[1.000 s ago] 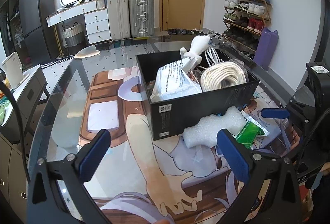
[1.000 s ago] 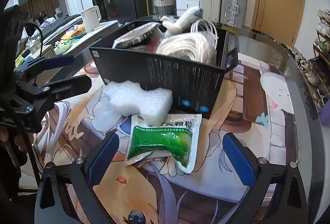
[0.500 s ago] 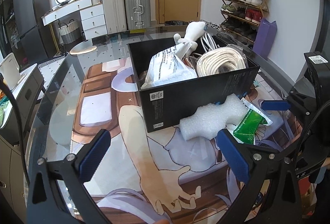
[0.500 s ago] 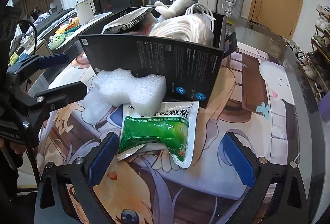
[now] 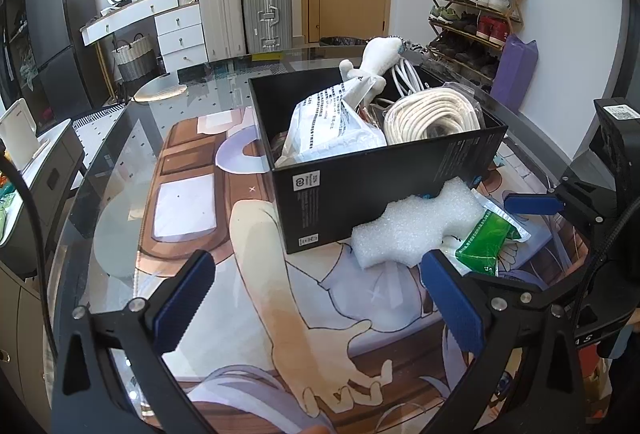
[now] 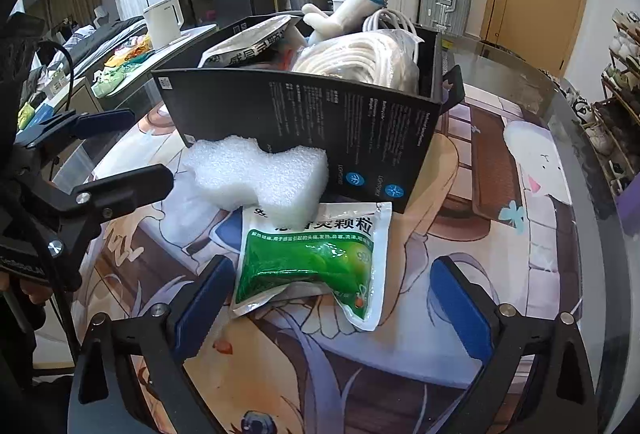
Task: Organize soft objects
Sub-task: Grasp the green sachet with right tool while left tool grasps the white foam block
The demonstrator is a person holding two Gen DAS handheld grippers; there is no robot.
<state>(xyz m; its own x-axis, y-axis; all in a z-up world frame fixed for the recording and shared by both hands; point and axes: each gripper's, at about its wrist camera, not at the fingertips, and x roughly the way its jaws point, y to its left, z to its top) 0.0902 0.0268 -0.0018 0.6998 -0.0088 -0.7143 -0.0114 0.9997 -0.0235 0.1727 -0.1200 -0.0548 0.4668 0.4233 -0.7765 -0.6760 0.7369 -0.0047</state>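
My right claw (image 6: 324, 304) hangs over the worktop (image 6: 500, 314), jaws wide but closing, with the green sachet (image 6: 308, 262) lying flat between them, not yet pinched. My left claw (image 5: 316, 300) is open and empty. Beyond the sachet, a white foam block (image 6: 256, 174) overlaps its top edge and leans on the black box (image 6: 320, 118), which already holds a cable coil (image 5: 432, 114), a printed pouch (image 5: 328, 126) and a plush toy (image 6: 344, 16). I judge the sachet pickup is underway; next, close, lift clear, carry into the box.
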